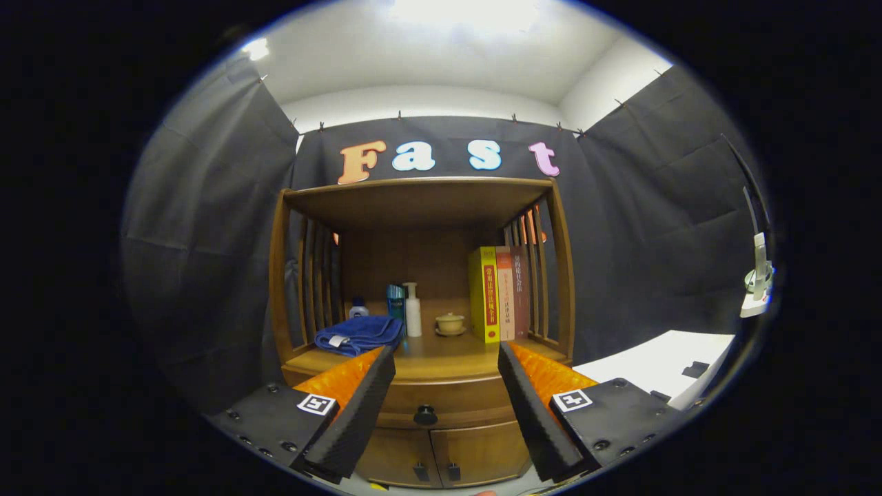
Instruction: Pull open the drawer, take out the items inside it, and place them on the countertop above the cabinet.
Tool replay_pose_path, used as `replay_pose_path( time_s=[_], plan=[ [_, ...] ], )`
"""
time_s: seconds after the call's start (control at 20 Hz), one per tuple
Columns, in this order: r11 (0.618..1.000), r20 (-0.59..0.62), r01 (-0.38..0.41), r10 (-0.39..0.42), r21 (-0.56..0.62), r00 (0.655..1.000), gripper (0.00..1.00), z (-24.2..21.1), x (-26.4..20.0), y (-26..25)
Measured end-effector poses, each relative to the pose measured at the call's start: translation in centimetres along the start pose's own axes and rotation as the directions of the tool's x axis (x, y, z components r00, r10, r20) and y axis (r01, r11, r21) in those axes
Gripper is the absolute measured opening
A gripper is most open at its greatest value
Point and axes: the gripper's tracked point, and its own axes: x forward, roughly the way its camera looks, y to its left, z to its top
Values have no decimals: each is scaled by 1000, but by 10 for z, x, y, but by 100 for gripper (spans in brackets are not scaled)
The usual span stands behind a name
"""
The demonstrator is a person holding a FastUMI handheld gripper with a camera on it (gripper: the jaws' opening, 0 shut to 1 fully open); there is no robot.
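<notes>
Tongs released, knob lower centre between fingers; drawer closed. Your off-centre pinch could slip off that small knob.

Towel left on countertop, books right, drawer below

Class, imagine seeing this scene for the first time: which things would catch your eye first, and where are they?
The open claw frames the closed drawer's dark knob, just ahead between its fingers. On the countertop beyond, a folded blue towel lies left, and a bright yellow book stands right beside red ones.
</notes>
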Motion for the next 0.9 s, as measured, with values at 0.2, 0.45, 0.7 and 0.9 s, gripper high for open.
replay_pose_path(
  time_s=[0.2, 0.45, 0.7, 0.9],
  plan=[
    [999, -77, -45, 44, -14, 996, 99, -71, 49, 14],
    [998, -148, -32, 40, 54, 988, 99, -158, 94, 19],
    [1000, -212, -30, 29, 0, 977, 96, -218, 114, 18],
    [999, -227, -30, 27, -13, 974, 90, -232, 125, 20]
  ],
)
